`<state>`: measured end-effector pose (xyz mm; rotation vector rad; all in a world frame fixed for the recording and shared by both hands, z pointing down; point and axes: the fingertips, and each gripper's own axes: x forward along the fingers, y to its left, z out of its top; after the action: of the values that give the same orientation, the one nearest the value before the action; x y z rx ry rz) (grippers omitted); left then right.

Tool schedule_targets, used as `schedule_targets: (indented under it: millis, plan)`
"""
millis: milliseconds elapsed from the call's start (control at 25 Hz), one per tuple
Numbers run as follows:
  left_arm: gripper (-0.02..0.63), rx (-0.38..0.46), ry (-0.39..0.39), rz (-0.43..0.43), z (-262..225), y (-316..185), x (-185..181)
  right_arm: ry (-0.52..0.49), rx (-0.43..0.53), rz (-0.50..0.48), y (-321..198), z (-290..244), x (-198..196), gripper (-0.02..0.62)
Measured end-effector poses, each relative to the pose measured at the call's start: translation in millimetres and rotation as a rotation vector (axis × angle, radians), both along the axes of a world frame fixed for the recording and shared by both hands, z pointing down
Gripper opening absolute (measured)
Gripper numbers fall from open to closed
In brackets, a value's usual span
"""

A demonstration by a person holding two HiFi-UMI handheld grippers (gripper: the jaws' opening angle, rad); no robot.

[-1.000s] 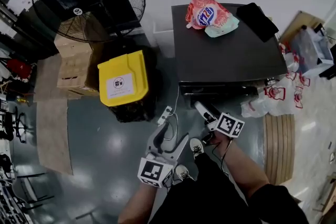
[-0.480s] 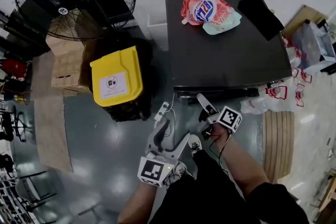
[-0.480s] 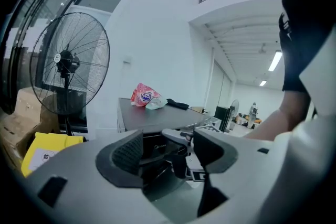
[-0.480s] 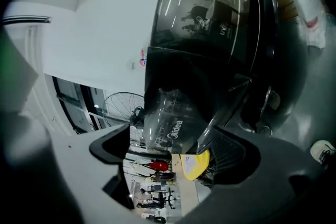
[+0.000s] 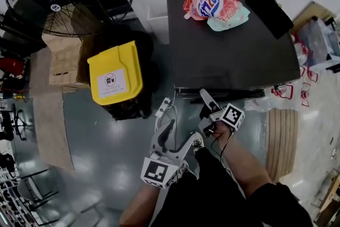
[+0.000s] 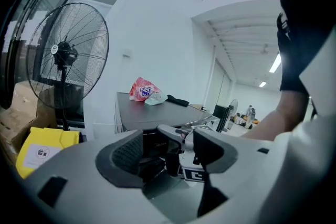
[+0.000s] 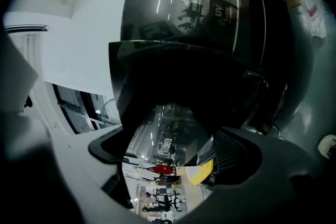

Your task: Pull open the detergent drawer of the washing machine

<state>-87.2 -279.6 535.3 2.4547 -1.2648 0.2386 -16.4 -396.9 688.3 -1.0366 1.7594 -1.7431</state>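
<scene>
Grey shop floor, washing machine point(image 5: 228, 45) ahead: right gripper point(image 5: 203, 104) reaches its front.
Since one second ago I brought it against the front top edge, where the detergent drawer point(image 5: 192, 94) sits, seemingly not yet pulled; its jaws are opening, gripping nothing. Left gripper point(image 5: 183, 133) hangs open, empty.

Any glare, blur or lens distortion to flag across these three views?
Head view: wide-angle bending toward the edges, lamp glare on the glossy floor, otherwise sharp. Left gripper view: fisheye with black corners, bright white wall, fan in focus. Right gripper view: strong fisheye, dark overall, with the glossy front of the washing machine full of room reflections.
</scene>
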Motion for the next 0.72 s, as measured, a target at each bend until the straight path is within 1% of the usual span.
schedule_targets:
  millis: [120,280,360,720]
  plan:
    - [0.273,-0.005,0.004,-0.001,3,-2,0,0.008,0.007,-0.012,1,1,0,0.505]
    - [0.273,-0.011,0.009,0.008,3,-3,3,0.024,-0.003,-0.001,0,1,1,0.502]
    - [0.273,-0.008,0.012,0.017,2,-1,6,0.034,-0.001,-0.002,0,0,2,0.488]
    - [0.273,-0.004,0.020,0.031,-3,12,11,0.027,-0.003,0.014,3,-1,2,0.479]
